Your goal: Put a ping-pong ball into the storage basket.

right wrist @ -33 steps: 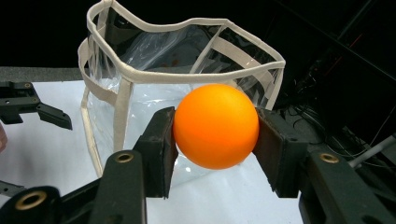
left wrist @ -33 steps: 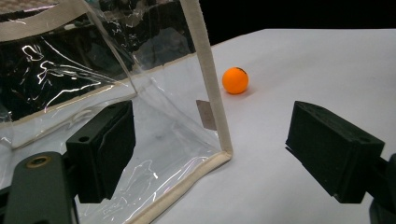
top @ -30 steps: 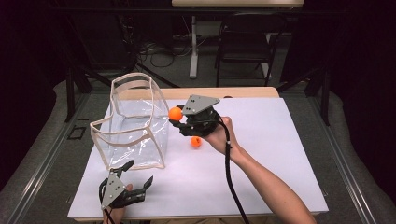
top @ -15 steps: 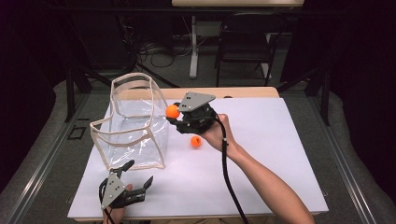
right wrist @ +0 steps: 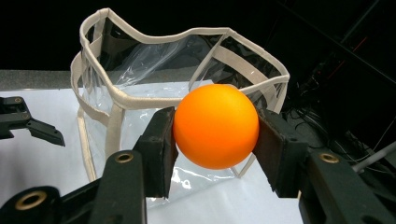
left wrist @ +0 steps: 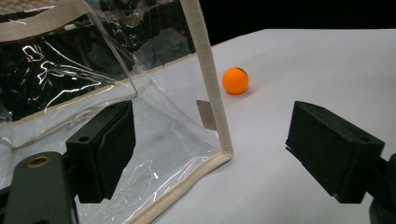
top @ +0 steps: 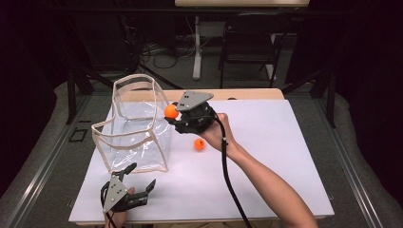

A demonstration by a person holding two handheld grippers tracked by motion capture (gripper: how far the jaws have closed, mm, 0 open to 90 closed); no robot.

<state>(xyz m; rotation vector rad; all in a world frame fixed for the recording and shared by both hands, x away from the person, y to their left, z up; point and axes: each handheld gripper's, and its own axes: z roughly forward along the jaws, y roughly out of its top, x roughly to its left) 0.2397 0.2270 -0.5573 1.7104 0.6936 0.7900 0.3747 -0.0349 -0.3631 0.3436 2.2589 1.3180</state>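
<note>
A clear plastic bag [top: 133, 130] with cream trim stands open-topped on the left of the white table [top: 266, 180]. My right gripper [top: 174, 113] is shut on an orange ball [top: 170, 111], held above the table just right of the bag's upper rim. In the right gripper view the ball [right wrist: 215, 126] sits pinched between both jaws, with the bag [right wrist: 140, 93] right behind it. A second orange ball [top: 199, 144] lies on the table below the right hand. My left gripper [top: 140, 178] rests open at the table's front edge, by the bag's near corner [left wrist: 219, 149], with the loose ball [left wrist: 235, 80] beyond.
The white table ends at a wooden strip [top: 247, 94] at the back. Behind it stand a dark chair [top: 249, 42] and a table leg [top: 196, 47] among floor cables. A black cable [top: 230, 180] trails along the person's right forearm.
The right gripper with the orange ball has shifted a little left and up, closer to the bag's rim. The left gripper and the loose ball have stayed put.
</note>
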